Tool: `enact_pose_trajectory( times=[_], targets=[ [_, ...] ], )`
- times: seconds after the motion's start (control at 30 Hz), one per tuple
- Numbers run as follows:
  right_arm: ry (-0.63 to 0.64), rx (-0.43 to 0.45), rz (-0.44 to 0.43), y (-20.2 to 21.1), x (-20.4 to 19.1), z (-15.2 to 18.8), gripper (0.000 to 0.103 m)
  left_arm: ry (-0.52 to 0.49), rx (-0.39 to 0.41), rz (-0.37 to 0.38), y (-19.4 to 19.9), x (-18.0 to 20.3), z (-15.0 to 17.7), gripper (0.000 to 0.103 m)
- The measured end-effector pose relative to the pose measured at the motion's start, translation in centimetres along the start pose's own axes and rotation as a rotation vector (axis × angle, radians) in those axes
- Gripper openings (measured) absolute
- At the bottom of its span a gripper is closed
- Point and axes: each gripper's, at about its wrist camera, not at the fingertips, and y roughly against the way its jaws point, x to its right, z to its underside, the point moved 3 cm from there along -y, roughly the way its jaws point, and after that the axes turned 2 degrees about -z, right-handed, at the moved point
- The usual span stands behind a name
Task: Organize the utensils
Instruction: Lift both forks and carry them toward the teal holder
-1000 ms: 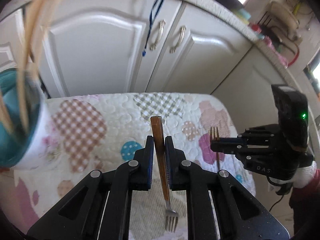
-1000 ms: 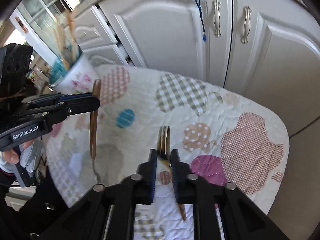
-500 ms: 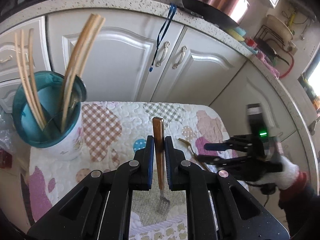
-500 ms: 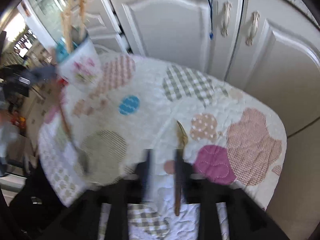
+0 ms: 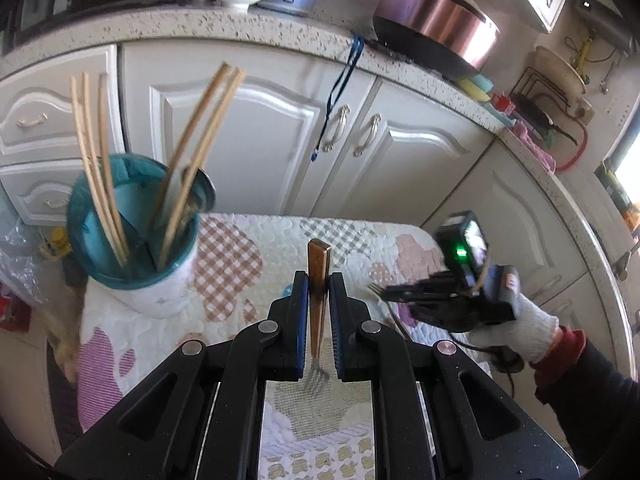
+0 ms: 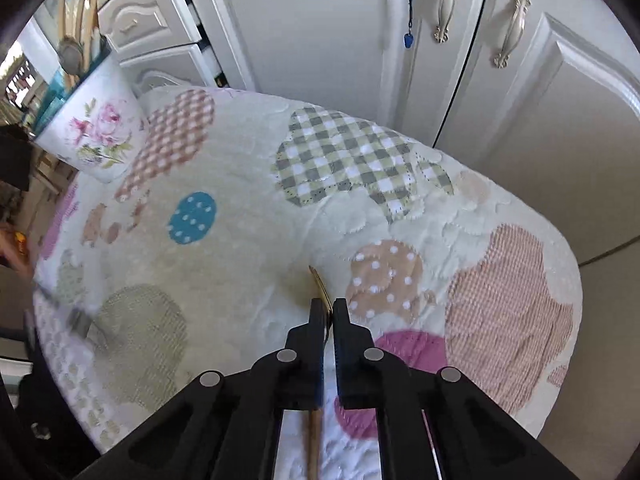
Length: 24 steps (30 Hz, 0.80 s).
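Observation:
My left gripper (image 5: pixel 319 304) is shut on a brown-handled fork (image 5: pixel 319 264), handle end up and tines hanging below the fingers, over the quilted table cover (image 5: pixel 240 248). A teal-lined floral utensil holder (image 5: pixel 136 240) with several chopsticks and a spoon stands to its left. To the right, a gloved hand carries my right gripper (image 5: pixel 384 291), with gold fork tines (image 5: pixel 374 289) poking out of its tip. In the right wrist view the right gripper (image 6: pixel 329 312) is shut on the gold fork (image 6: pixel 318 280) low over the quilt (image 6: pixel 240 240); its handle runs back under the fingers. The holder (image 6: pixel 100 132) stands at the far left.
White cabinet doors (image 5: pixel 260 140) with metal handles rise right behind the table. A speckled counter (image 5: pixel 280 32) above holds a bowl, a kettle and a pot. The table's right edge (image 6: pixel 576 280) drops off beside the cabinets.
The left gripper rose and drew back with its fork, bringing the holder fully into view. The right gripper opened briefly, sank toward the quilt and shut on the gold fork again.

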Motion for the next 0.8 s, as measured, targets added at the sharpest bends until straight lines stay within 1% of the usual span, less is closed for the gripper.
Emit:
enact_pose_trajectory(
  times=[0.17,0.3,0.4,0.53,0.63,0.8],
  targets=[
    [-0.055,0.094,-0.102,4.9,0.6,0.9,0.002,0.015,0.032,0.003,1.9,-1.0,-1.1,0.009],
    [-0.053,0.165,-0.149,8.3,-0.1,0.9,0.002,0.021,0.053,0.003,3.5,-1.6,-1.8,0.009],
    [-0.031,0.217,-0.172,10.4,-1.6,0.0,0.002,0.02,0.069,-0.009,4.9,-2.0,-2.4,0.009],
    [0.013,0.286,-0.227,12.8,-4.5,-1.7,0.002,0.031,0.096,-0.014,7.1,-3.0,-3.6,0.009],
    [0.072,0.335,-0.256,14.9,-7.5,-3.7,0.002,0.037,0.125,-0.029,8.9,-3.9,-4.6,0.009],
    [0.138,0.397,-0.31,16.5,-12.1,-7.6,0.002,0.054,0.193,-0.065,12.2,-5.8,-7.0,0.009]
  ],
)
